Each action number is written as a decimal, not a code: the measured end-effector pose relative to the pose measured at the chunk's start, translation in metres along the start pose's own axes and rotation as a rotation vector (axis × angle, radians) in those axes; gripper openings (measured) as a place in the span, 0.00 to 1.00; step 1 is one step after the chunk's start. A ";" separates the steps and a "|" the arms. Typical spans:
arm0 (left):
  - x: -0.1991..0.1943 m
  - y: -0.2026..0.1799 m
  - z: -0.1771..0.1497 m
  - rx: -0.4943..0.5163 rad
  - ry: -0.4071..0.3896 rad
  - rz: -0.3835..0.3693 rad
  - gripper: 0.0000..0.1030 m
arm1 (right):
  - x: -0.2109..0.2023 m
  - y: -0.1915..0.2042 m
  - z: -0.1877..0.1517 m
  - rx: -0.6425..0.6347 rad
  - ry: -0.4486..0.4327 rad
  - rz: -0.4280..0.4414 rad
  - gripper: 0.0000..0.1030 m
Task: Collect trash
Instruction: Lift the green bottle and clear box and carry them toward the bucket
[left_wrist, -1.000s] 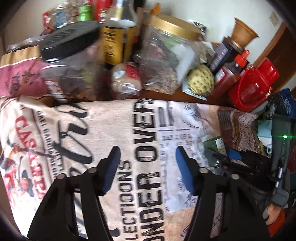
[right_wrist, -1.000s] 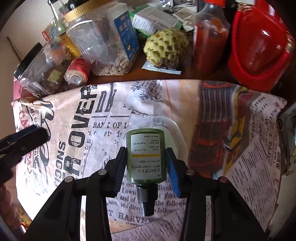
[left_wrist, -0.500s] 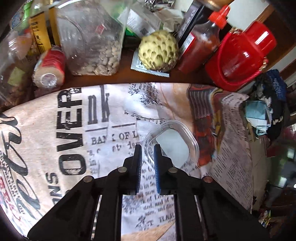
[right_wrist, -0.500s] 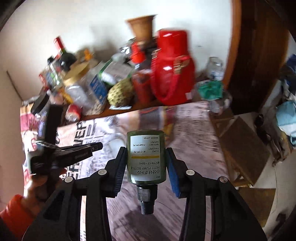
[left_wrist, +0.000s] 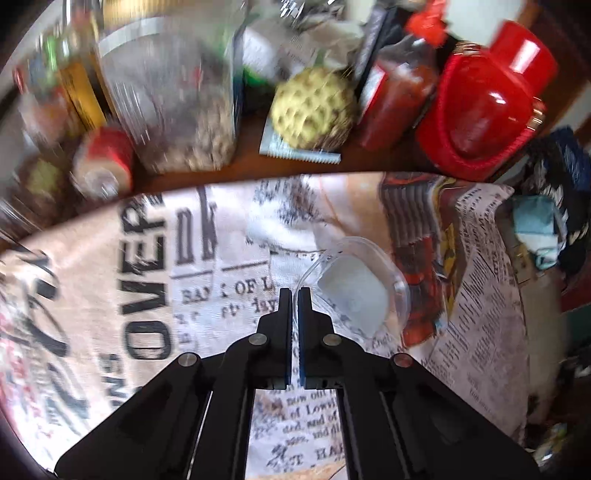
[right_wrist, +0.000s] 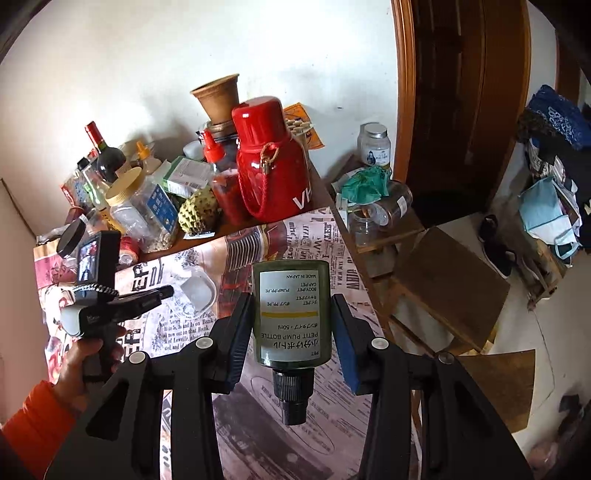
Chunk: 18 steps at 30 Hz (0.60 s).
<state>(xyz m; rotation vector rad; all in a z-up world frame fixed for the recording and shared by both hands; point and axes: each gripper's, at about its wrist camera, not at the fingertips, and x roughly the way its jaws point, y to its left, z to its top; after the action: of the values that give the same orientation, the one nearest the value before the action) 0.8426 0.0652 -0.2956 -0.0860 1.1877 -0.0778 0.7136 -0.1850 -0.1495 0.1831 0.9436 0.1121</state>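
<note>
The small green pump bottle (right_wrist: 290, 314) sits clamped between the fingers of the right gripper (right_wrist: 291, 314), held up in the air over the near edge of the desk (right_wrist: 317, 173), its black neck pointing back toward the handle and its white label upside down. The fingers press on both of its flanks.

One clear plastic container (left_wrist: 360, 284) lies on the newspaper-print cloth (left_wrist: 147, 266), just ahead and to the right of the left gripper (left_wrist: 294, 306). That gripper's fingers are drawn together with only a sliver of light between them; whether the container's thin near rim is caught in that sliver I cannot tell. From the right wrist camera the left gripper (right_wrist: 166, 291) reaches in at the container (right_wrist: 195, 291) from the left side.

So: one bottle, one clear container, two grippers. Behind the cloth stand one red flask (right_wrist: 271, 158), one red-capped sauce bottle (left_wrist: 399, 88) and one knobbly green fruit (left_wrist: 314, 107), blurred in the left view.
</note>
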 end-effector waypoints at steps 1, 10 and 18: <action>-0.010 -0.004 -0.002 0.018 -0.019 0.011 0.01 | -0.004 -0.001 0.001 -0.005 -0.008 0.005 0.38; -0.130 -0.036 -0.030 0.047 -0.235 0.070 0.01 | -0.061 -0.007 0.002 -0.096 -0.101 0.096 0.38; -0.239 -0.065 -0.093 -0.001 -0.419 0.126 0.01 | -0.115 -0.004 -0.013 -0.237 -0.183 0.192 0.38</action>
<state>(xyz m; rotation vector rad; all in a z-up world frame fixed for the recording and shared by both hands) 0.6667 0.0238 -0.1022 -0.0259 0.7719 0.0510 0.6362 -0.2076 -0.0669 0.0625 0.7225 0.3762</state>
